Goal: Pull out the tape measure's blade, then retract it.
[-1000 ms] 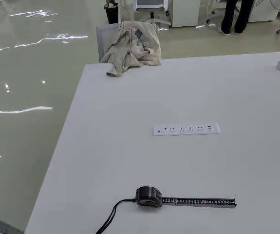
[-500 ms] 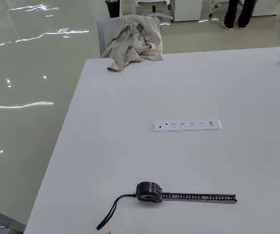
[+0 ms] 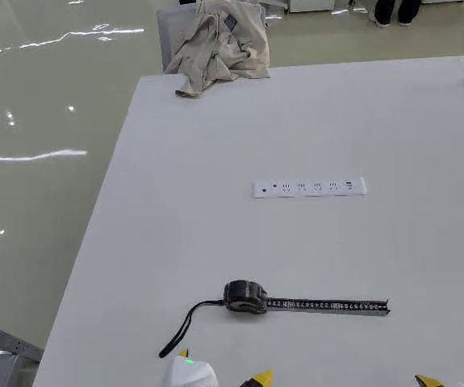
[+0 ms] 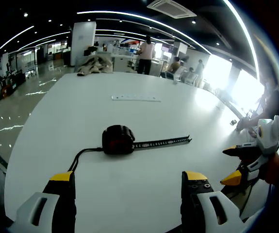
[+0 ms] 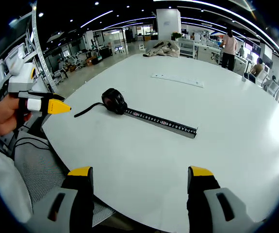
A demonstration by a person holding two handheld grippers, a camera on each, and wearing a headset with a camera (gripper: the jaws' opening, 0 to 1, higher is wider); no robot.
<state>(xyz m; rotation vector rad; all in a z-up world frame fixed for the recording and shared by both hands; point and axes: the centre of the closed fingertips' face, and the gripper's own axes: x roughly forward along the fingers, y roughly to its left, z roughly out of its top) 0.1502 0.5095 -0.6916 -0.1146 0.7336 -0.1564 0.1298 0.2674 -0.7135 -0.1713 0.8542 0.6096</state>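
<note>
While both grippers are hanging open just off the near edge of the table (image 3: 215, 145), the tape measure (image 3: 245, 296) is lying by itself at about 6 o'clock in the head view, and nothing is touching it. Its round dark case (image 4: 118, 140) is sitting flat, its blade (image 3: 328, 306) is already sticking out and pointing to 3 o'clock along the table top, and its black strap (image 3: 185, 330) is trailing away to 8 o'clock. The left gripper (image 4: 128, 177) is holding its jaws wide apart with nothing between them, and the case is sitting at 12 o'clock from it. The right gripper (image 5: 140, 171) is also gaping wide and carrying nothing, and the blade tip (image 5: 193, 132) is lying at about 2 o'clock from its jaws. A white power strip (image 3: 309, 188) is resting at 1 o'clock from the case, well apart from it, and a pale cloth (image 3: 219, 44) is lying bunched at the far corner at 12 o'clock. I am guessing the pulling-out step is partly done, since some blade is showing, but no gripper is gripping yet. The next move is probably asking the left gripper to close on the case and hold it down. The right gripper would then be pinching the blade tip, either to draw it longer or to guide it back in slowly so it is not snapping.
</note>
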